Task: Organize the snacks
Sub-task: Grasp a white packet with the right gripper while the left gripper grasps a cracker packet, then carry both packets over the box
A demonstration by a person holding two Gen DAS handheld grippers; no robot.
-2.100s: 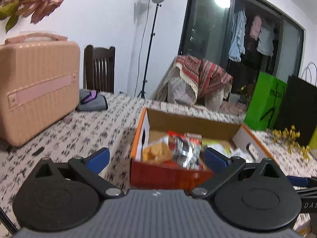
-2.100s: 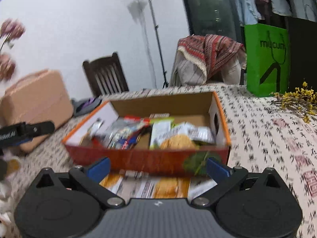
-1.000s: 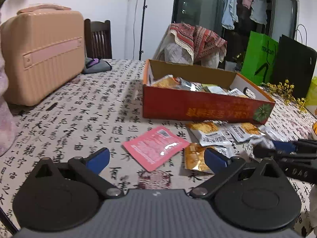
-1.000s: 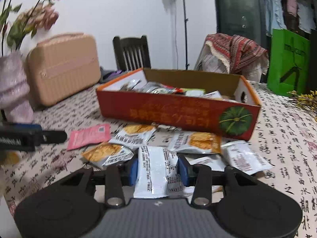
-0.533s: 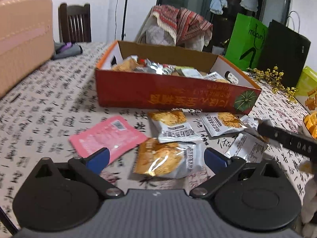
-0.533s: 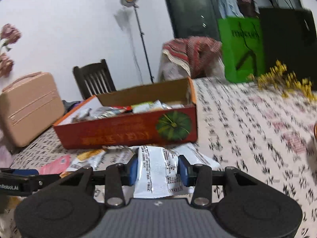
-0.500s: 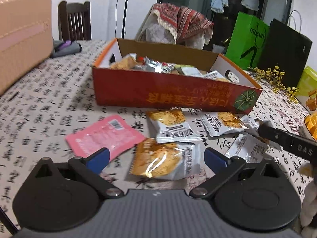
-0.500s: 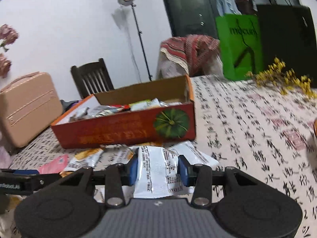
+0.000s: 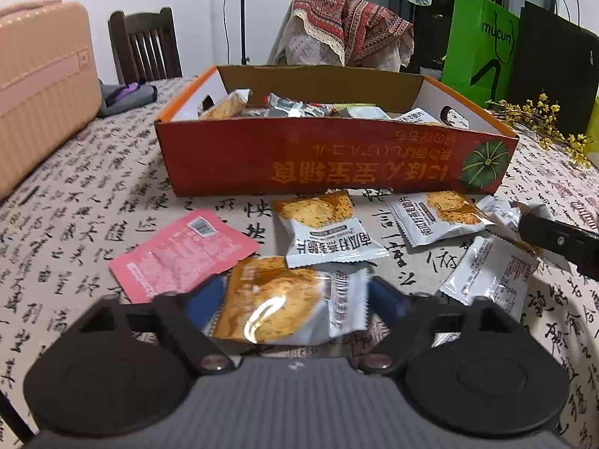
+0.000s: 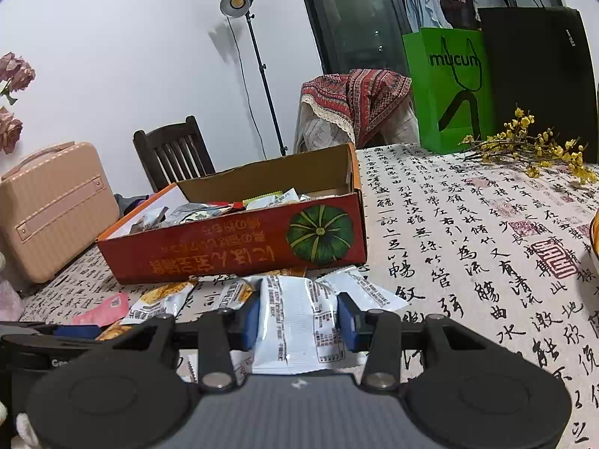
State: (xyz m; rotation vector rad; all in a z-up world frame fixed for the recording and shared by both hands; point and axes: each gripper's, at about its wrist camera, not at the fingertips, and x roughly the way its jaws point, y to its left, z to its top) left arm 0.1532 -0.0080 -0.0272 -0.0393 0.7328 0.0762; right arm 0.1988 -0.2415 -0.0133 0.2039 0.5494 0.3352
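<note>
A red-orange cardboard box (image 9: 337,157) (image 10: 232,247) holding several snack packets stands on the printed tablecloth. In front of it lie a pink packet (image 9: 179,254) and white packets (image 9: 325,232) (image 9: 438,217) (image 9: 490,273). My left gripper (image 9: 295,299) is low over the cloth and its jaws are closing. An orange-and-silver snack packet (image 9: 277,299) lies between the blue pads (image 9: 204,305), which are at its edges. My right gripper (image 10: 297,314) is shut on a white snack packet (image 10: 299,329), held just above the cloth near the box's right corner.
A pink suitcase (image 9: 41,86) stands at the left, with a grey pouch (image 9: 127,95) and a wooden chair (image 9: 146,45) behind it. A green bag (image 9: 483,48), a black bag (image 9: 554,63) and yellow flowers (image 9: 543,119) line the far right.
The left gripper moved closer to the orange packet and its jaws narrowed around it. The right gripper kept its white packet and swung, so the box now sits further left in its view.
</note>
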